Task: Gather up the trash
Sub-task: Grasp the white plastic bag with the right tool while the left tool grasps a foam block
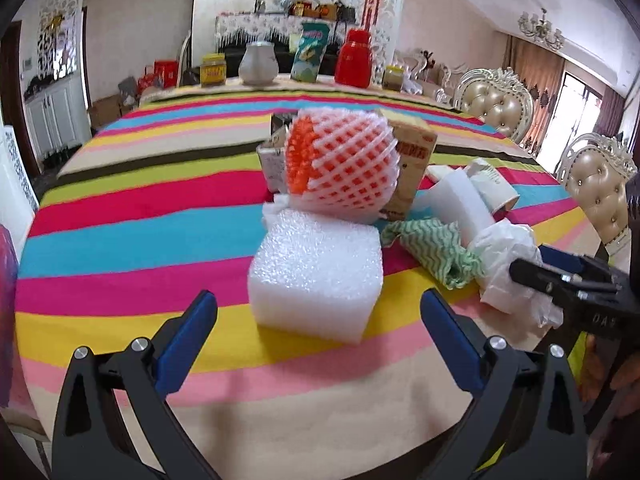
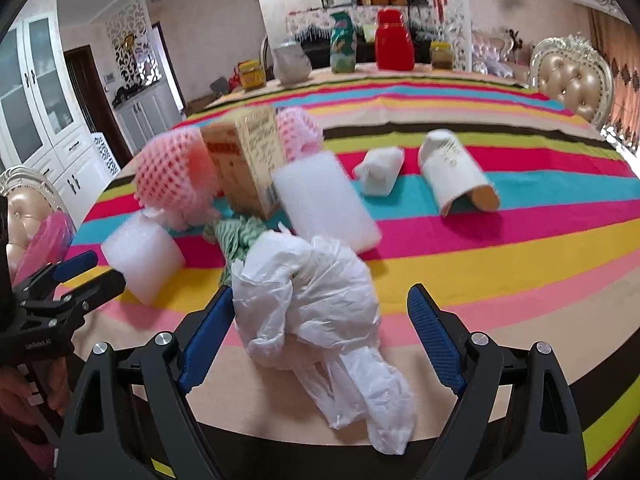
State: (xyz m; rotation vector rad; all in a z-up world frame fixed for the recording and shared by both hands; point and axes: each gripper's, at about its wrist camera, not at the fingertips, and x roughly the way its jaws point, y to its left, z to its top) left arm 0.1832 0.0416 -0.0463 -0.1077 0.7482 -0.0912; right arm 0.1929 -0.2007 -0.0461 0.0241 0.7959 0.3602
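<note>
Trash lay bunched toward the near edge of the striped table [image 1: 120,216], within reach of both tools and so easy to gather. Left gripper [image 1: 318,336] spread wide, empty, lined up just short of the foam block [image 1: 316,272], touching nothing. Right gripper [image 2: 320,336] likewise wide apart, straddling the crumpled plastic bag [image 2: 312,300] (the left pad seemed to brush it, though hard to tell), not yet squeezed. Behind: netted fruit sleeve [image 1: 344,164], cardboard box [image 1: 412,164], green cloth [image 1: 432,248], paper cup [image 2: 456,176] lying tipped toward the middle.
</note>
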